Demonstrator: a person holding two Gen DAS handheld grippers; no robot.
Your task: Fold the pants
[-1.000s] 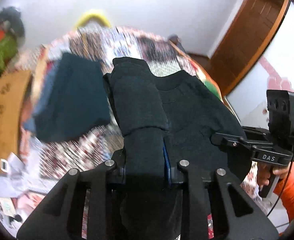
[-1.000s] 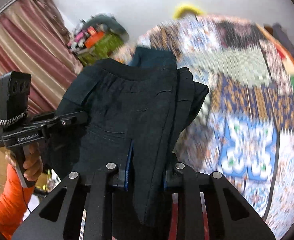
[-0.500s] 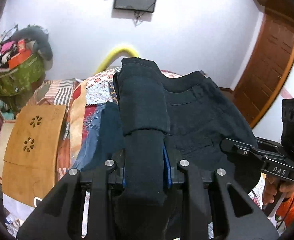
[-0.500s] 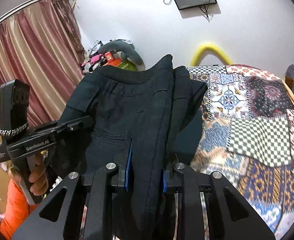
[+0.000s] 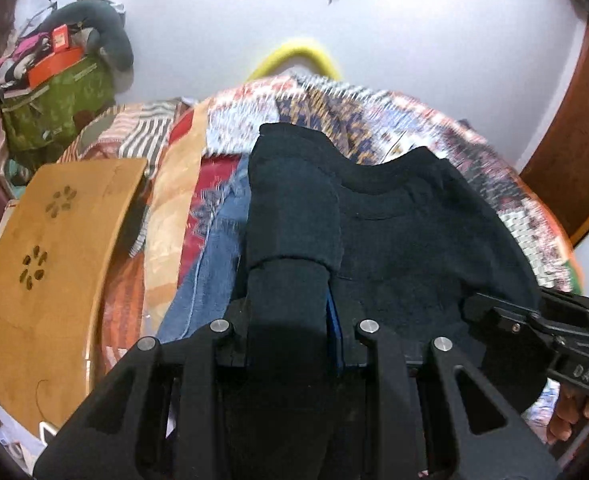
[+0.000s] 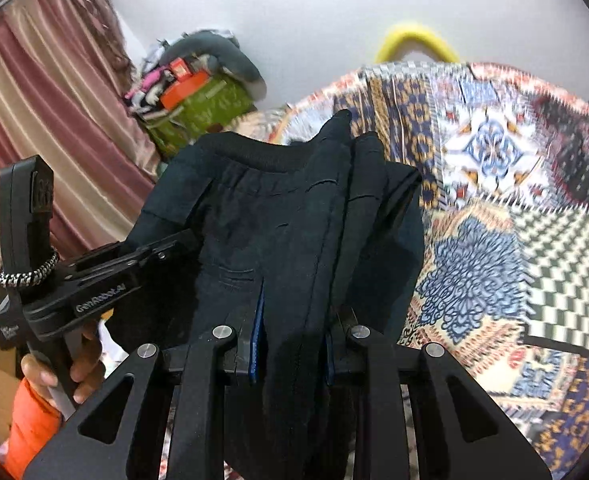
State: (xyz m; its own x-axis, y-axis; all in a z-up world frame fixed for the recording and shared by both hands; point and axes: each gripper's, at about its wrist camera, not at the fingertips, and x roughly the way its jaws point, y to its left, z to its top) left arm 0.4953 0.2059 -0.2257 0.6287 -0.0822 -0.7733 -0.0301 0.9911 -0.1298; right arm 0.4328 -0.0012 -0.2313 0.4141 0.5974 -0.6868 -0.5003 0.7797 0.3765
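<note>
Above the quilted bed (image 6: 494,152), left gripper (image 5: 288,320) and right gripper (image 6: 294,320) each clamp the dark pants (image 6: 278,216); lower evenly, keeping edges aligned.

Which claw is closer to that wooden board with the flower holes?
Left. The left claw, shut on the dark pants, has the wooden board on its own left. The right claw grips the pants on the left claw's far side.
</note>
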